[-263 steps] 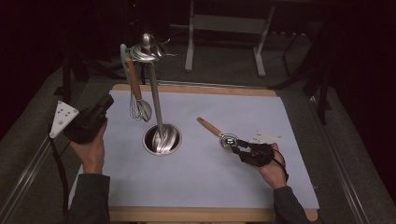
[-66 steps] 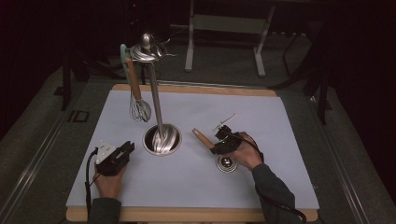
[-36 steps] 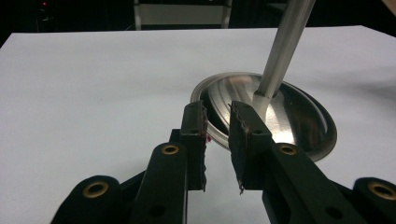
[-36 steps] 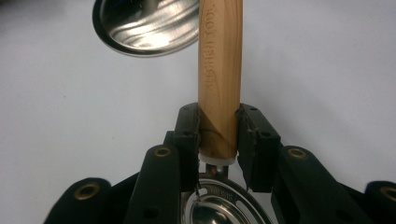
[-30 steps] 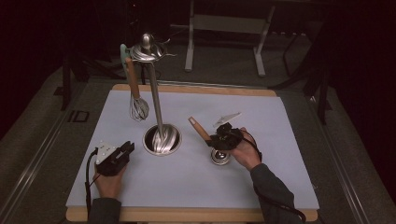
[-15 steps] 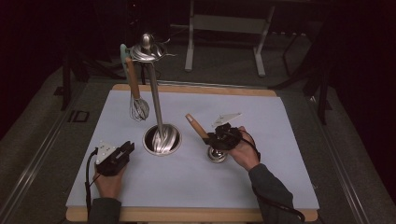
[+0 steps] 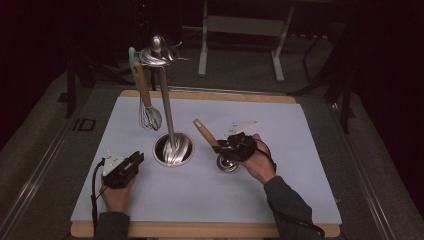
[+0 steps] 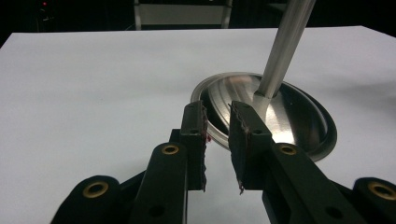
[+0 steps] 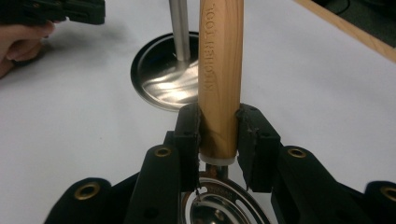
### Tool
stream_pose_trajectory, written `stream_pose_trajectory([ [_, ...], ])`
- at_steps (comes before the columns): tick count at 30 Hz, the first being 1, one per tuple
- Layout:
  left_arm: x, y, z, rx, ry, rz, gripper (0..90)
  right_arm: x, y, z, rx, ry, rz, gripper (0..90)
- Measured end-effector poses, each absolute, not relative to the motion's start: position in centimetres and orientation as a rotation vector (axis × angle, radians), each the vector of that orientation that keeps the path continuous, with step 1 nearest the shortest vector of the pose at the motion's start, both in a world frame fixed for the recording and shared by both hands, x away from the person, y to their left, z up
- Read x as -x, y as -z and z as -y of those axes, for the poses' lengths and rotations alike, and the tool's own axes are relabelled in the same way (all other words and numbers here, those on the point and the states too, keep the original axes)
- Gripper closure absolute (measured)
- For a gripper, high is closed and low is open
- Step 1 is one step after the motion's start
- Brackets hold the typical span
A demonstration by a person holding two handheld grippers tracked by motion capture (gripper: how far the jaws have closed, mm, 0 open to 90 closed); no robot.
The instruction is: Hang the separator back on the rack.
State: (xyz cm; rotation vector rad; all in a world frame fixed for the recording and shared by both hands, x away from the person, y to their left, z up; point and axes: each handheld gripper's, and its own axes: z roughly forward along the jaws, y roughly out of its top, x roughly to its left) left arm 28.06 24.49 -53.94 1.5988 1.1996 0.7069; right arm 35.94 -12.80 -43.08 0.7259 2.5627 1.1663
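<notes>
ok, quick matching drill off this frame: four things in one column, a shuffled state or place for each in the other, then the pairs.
1. whisk
2. wooden-handled utensil
3. left gripper
4. stand base

a. jaws apart, nothing between them
b. round steel dish on the white mat
c. hanging from the stand's top
d. clamped in the right gripper

Pairs: 1-c, 2-d, 3-a, 4-b

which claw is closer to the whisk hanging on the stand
Left, narrowly. The left claw rests on the mat below the hanging whisk, jaws apart and empty. The right claw sits across the stand's base, shut on a wooden-handled tool.
</notes>
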Motion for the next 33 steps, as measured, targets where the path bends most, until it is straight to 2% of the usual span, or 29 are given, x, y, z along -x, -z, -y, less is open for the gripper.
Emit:
stream_pose_trajectory([
  [33, -28.1, 53.9, -24.5, -1.597, -0.701, -1.203, 76.4, -34.9, 40.6, 12.5, -0.584, -1.319, -2.479, 70.8],
])
